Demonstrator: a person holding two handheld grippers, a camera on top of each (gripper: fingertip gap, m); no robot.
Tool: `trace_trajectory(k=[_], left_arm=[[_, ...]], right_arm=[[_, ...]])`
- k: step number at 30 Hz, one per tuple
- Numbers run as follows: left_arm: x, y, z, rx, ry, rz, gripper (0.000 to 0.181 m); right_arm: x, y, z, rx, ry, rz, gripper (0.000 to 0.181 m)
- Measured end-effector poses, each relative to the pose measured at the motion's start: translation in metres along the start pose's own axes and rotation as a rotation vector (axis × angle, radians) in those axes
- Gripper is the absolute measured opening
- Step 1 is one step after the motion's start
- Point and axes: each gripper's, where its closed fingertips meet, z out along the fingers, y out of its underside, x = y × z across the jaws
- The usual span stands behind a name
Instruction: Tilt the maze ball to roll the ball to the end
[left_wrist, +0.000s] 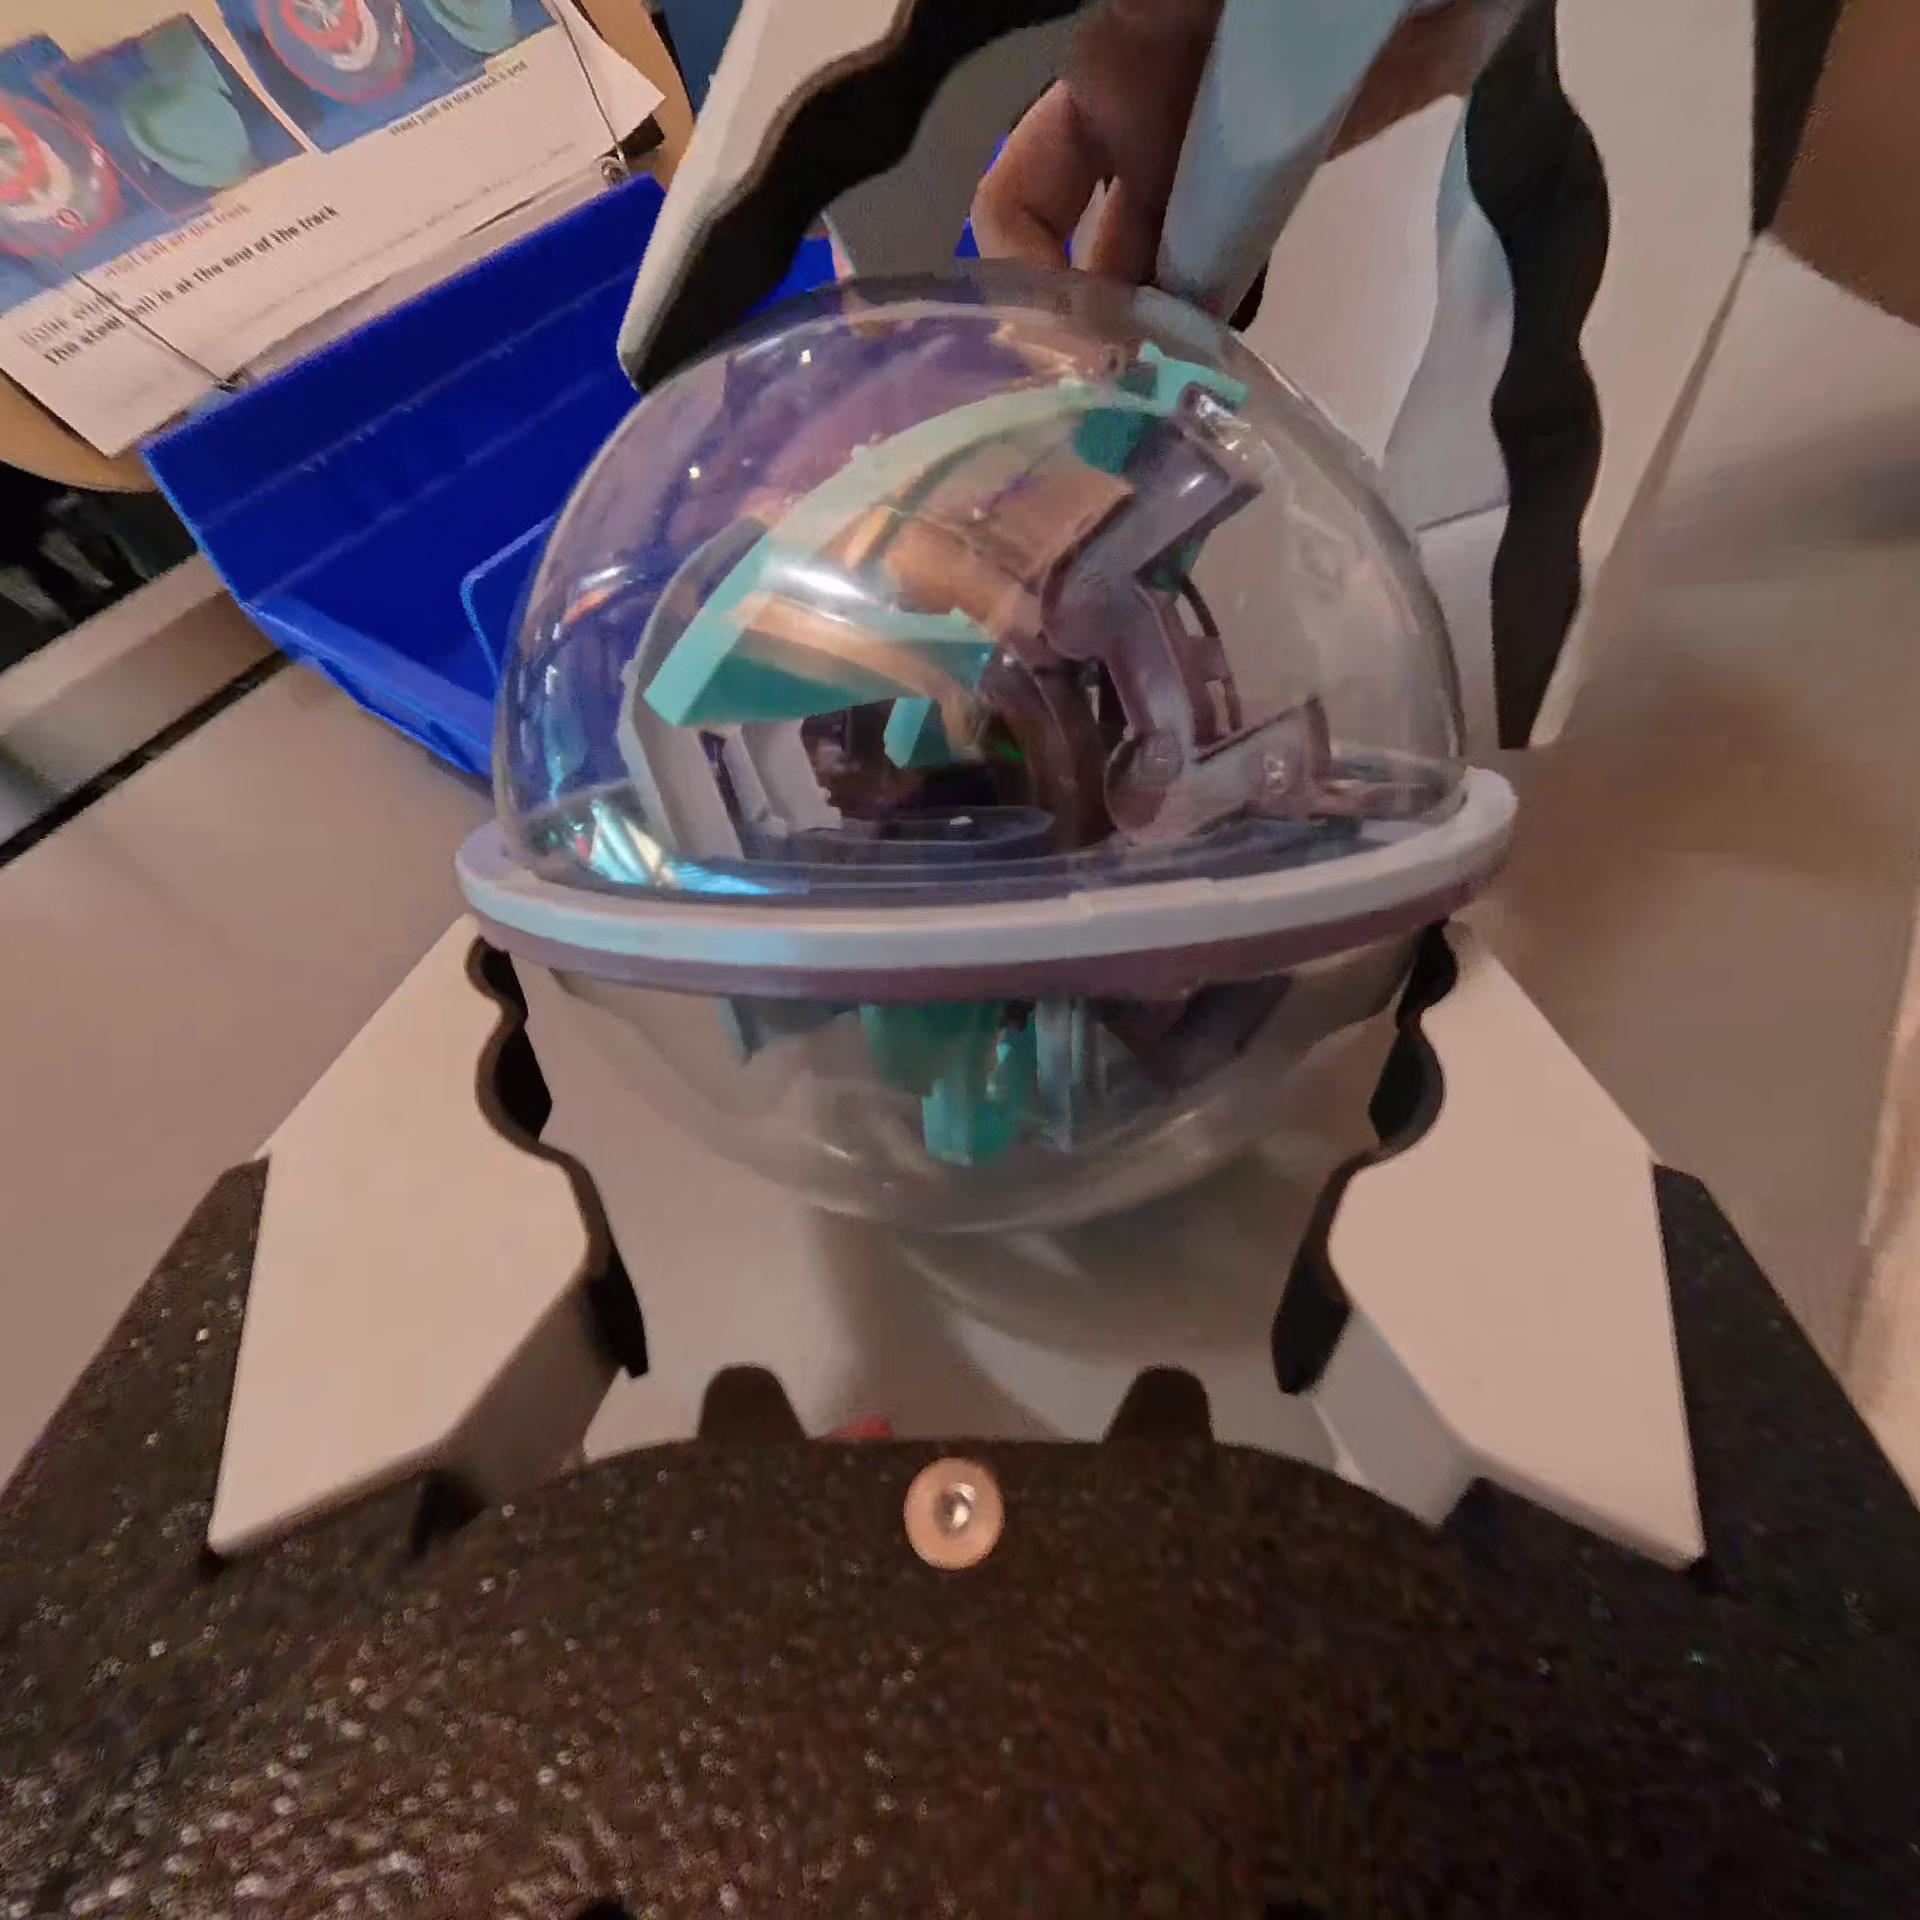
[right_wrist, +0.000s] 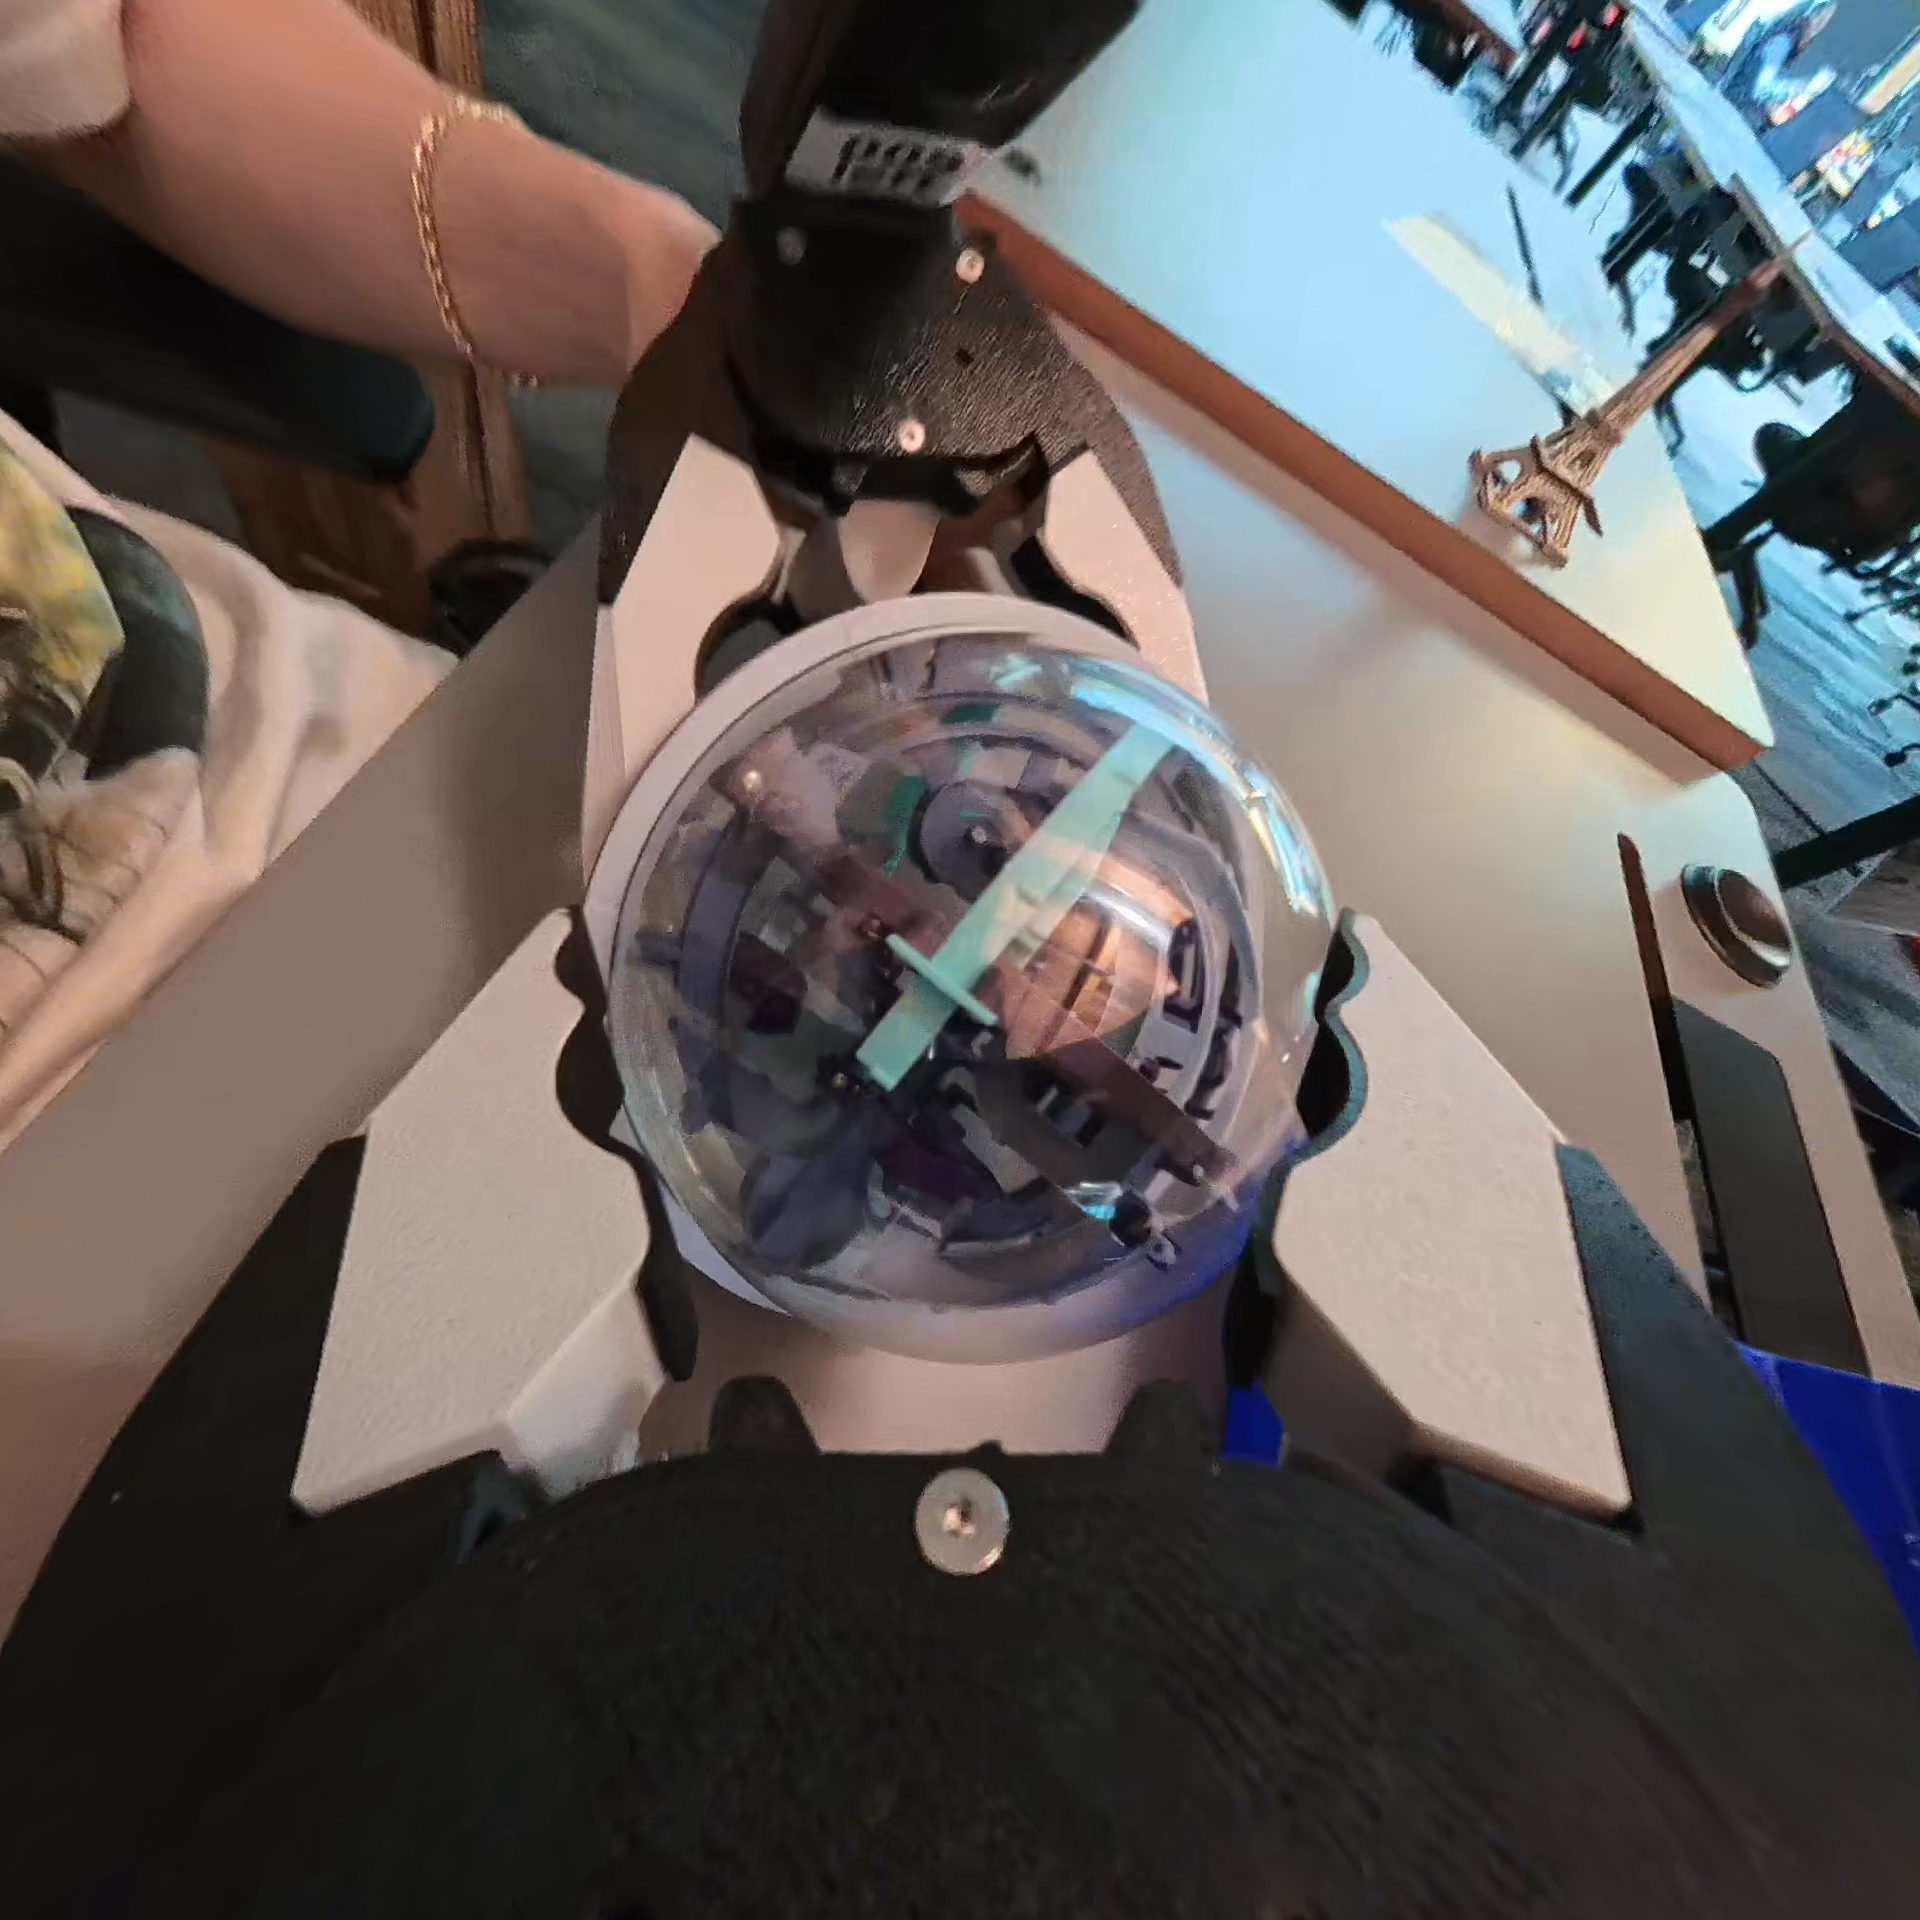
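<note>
The maze ball (left_wrist: 966, 727) is a clear sphere with teal, purple and brown tracks inside and a grey-purple ring around its middle. My left gripper (left_wrist: 961, 966) is shut on its lower half, just under the level ring. My right gripper (right_wrist: 966, 935) is shut on the maze ball (right_wrist: 956, 997) from above, looking down into the dome. Its fingers (left_wrist: 717, 208) show at the top of the left wrist view. The left gripper's black body (right_wrist: 862, 364) shows beyond the ball. I cannot pick out the small rolling ball inside.
A blue bin (left_wrist: 343, 520) and a printed sheet (left_wrist: 260, 208) stand behind left. A white table (right_wrist: 1351, 343) with a brown edge carries a small tower model (right_wrist: 1558, 457) and a round metal disc (right_wrist: 1735, 925). A person's forearm (right_wrist: 416, 208) reaches in.
</note>
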Motion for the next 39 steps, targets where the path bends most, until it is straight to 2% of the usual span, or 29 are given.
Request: trace_trajectory(k=[1, 4, 6, 8, 13, 18, 22, 28, 31, 34, 39], left_arm=[[-0.002, 0.001, -0.001, 0.001, -0.017, 0.003, 0.158], [-0.005, 0.007, 0.002, -0.020, -0.027, -0.147, 0.157], [-0.003, 0.013, 0.002, -0.053, 0.035, -0.268, 0.157], [-0.006, 0.016, -0.001, -0.060, 0.046, -0.300, 0.157], [-0.029, 0.004, -0.012, -0.017, -0.142, -0.071, 0.157], [-0.035, -0.013, -0.018, 0.060, -0.230, 0.117, 0.157], [-0.024, -0.028, -0.018, 0.152, -0.136, 0.218, 0.157], [-0.028, -0.015, -0.019, 0.040, -0.004, 0.135, 0.157], [-0.030, 0.005, -0.018, -0.050, 0.009, 0.080, 0.156], [-0.025, 0.009, -0.016, -0.024, 0.030, 0.036, 0.156], [-0.027, -0.002, -0.014, 0.019, 0.043, -0.031, 0.152]], right_arm=[[0.001, -0.001, 0.002, 0.010, 0.001, -0.006, 0.133], [0.002, 0.011, 0.015, -0.055, 0.021, -0.050, 0.155], [0.006, 0.017, 0.021, -0.097, 0.044, -0.089, 0.158], [0.009, 0.017, 0.025, -0.100, 0.048, -0.080, 0.158], [0.019, 0.025, 0.030, -0.167, 0.072, -0.136, 0.157], [0.024, 0.026, 0.034, -0.161, 0.060, -0.133, 0.158], [0.018, 0.020, 0.038, -0.094, 0.009, -0.098, 0.157], [0.019, 0.009, 0.044, 0.010, 0.026, -0.037, 0.157], [0.020, 0.003, 0.044, 0.089, 0.073, -0.022, 0.158], [0.019, -0.001, 0.040, 0.166, 0.084, 0.013, 0.158], [0.023, 0.005, 0.035, 0.184, 0.057, 0.051, 0.158]])
